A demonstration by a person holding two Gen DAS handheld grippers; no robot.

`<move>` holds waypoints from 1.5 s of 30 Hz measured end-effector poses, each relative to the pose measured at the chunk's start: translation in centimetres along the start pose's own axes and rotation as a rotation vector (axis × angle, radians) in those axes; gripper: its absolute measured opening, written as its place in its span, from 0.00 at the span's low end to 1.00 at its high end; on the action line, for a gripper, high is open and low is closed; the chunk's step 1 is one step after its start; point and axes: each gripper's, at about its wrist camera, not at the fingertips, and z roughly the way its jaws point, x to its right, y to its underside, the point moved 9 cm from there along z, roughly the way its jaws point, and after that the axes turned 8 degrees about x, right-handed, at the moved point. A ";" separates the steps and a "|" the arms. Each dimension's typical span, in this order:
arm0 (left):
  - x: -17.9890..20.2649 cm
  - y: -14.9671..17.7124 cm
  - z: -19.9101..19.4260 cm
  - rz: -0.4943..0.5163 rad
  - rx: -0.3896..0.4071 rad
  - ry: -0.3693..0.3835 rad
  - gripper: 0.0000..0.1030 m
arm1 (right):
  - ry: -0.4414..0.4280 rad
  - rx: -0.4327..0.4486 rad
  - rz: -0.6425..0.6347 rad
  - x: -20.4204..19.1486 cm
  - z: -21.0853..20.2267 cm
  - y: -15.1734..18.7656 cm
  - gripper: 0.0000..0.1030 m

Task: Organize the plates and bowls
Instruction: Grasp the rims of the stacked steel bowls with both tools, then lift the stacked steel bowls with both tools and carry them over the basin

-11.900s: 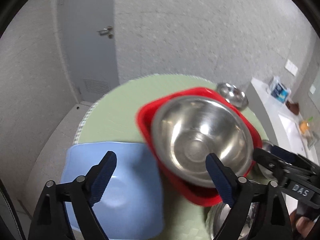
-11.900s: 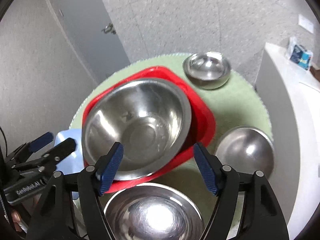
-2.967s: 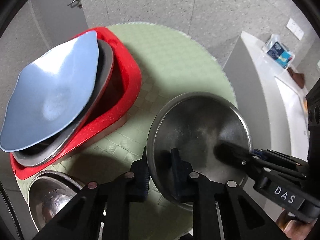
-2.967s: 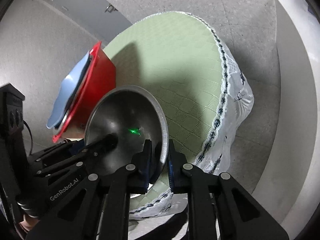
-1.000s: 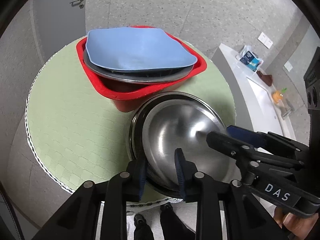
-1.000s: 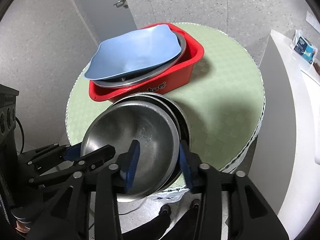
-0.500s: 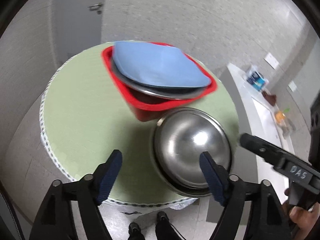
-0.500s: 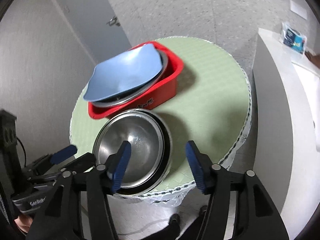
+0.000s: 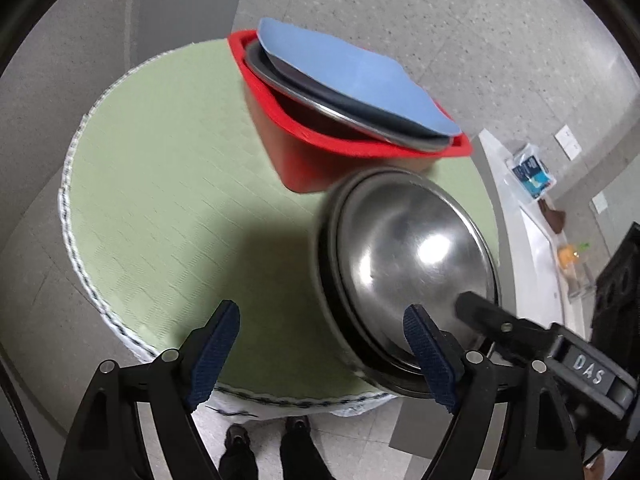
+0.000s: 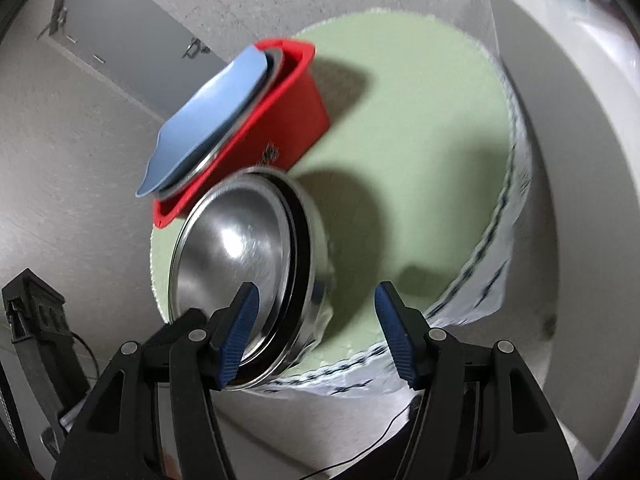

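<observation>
A stack of nested steel bowls [image 9: 408,264] stands near the front edge of the round green table [image 9: 168,184]; it also shows in the right wrist view [image 10: 244,268]. Behind it a red tub [image 9: 320,156] holds a large steel bowl [image 9: 304,92] with a blue plate [image 9: 352,80] on top; the tub [image 10: 276,128] and the plate [image 10: 208,112] show in the right wrist view too. My left gripper [image 9: 320,354] is open and empty above the table's front edge. My right gripper [image 10: 316,334] is open and empty beside the stack.
A white counter [image 10: 568,128] curves along the right of the table, with a blue packet [image 9: 532,172] and small items on it. A grey door [image 9: 180,8] is behind. The table's lace-edged cloth [image 10: 496,280] hangs over the rim. Shoes [image 9: 264,452] show on the floor.
Both grippers have let go of the steel bowl, opened wide and drawn back from the stack. The views have tilted and moved closer to the table's front edge.
</observation>
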 end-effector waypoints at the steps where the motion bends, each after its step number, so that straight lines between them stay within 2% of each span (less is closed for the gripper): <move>1: -0.1 -0.1 0.2 0.000 -0.005 0.002 0.78 | -0.006 -0.010 0.009 -0.1 0.4 0.3 0.60; 5: -0.6 -0.6 1.2 -0.011 -0.018 0.006 0.76 | -0.031 -0.024 0.055 0.4 1.3 0.5 0.60; 7: -0.5 -0.6 1.5 -0.013 -0.027 0.025 0.69 | -0.049 -0.036 0.070 0.3 1.7 0.9 0.59; 9: 0.2 -0.6 1.8 -0.002 -0.042 0.059 0.48 | -0.086 -0.053 0.082 -0.2 2.2 1.1 0.49; 10: 0.4 -0.6 1.9 0.009 -0.047 0.055 0.45 | -0.091 -0.063 0.080 -0.4 2.4 1.3 0.42; 11: 0.4 -0.8 2.0 0.024 -0.043 0.042 0.44 | -0.080 -0.063 0.075 -0.4 2.5 1.4 0.40; 18: 0.4 -1.9 1.6 0.055 -0.033 0.052 0.43 | -0.075 -0.052 0.067 -0.8 2.2 1.5 0.39; 22: 1.3 -1.8 0.4 0.063 -0.033 0.081 0.43 | -0.069 -0.031 0.060 -1.3 0.7 1.4 0.39; 25: 2.5 -2.1 -0.8 0.122 -0.003 0.096 0.43 | -0.058 -0.008 0.046 -1.4 -0.8 1.3 0.39; 31: 3.9 -2.8 -2.9 0.132 0.024 0.146 0.43 | -0.065 0.016 0.054 -1.3 -3.2 0.6 0.39; 38: 4.3 -7.0 -5.0 0.126 0.109 0.161 0.43 | -0.112 0.070 -0.009 -4.3 -4.8 -4.5 0.39; 45: 3.3 -11.5 -4.6 0.088 0.178 0.099 0.43 | -0.195 0.053 -0.083 -8.0 -1.6 -9.6 0.39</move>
